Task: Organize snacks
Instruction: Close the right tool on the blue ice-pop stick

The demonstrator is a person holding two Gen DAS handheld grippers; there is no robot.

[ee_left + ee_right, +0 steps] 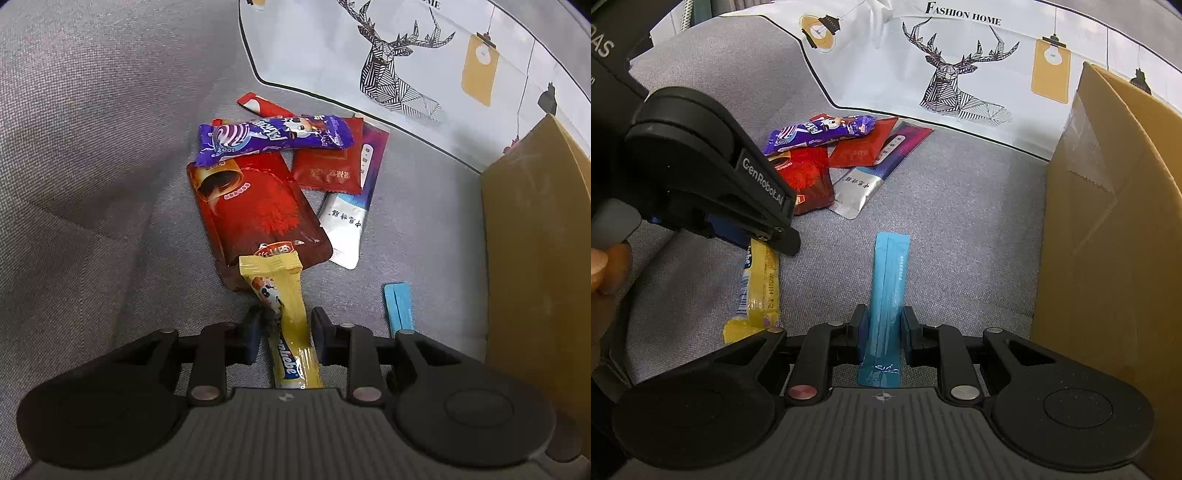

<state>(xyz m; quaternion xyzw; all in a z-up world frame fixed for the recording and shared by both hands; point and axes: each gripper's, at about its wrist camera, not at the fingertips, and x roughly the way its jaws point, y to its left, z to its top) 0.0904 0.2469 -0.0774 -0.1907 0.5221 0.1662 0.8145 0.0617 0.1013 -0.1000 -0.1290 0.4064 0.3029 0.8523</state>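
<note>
Spreading under everything, grey fabric surface (92, 147): it is filling most of both views, with all the snacks lying on it.
White cushion (424, 48): printed with a line-drawn deer and hanging lamps, it is running along the top and upper right of both frames.
Cardboard box (1108, 221): it is standing upright at the right edge, well apart from the snack pile.
Left gripper (289, 314): it is pointing steeply down with its jaws released; a narrow gap is showing at the right pad. In the right wrist view it is hanging at the left, over the stick.
Right gripper (884, 314): it is clenching the blue sachet, both pads touching its edges.
Red pouch (255, 210): it is lying at the centre of the pile in mid-frame.
Silver and purple sachet (347, 221): it is lying just right of the pouch.
Purple bar (273, 138): it is resting across the pouch's upper end.
Red square sachet (328, 166): it is overlapping the silver sachet.
Yellow stick (284, 280): it is lying on the fabric between the left jaws, its far tip overlapping the pouch's lower edge.
Blue sachet (890, 266): it is stretching up-frame from the right jaws, apart from the pile.
Small red stick (262, 105): it is peeking out above the purple bar.
</note>
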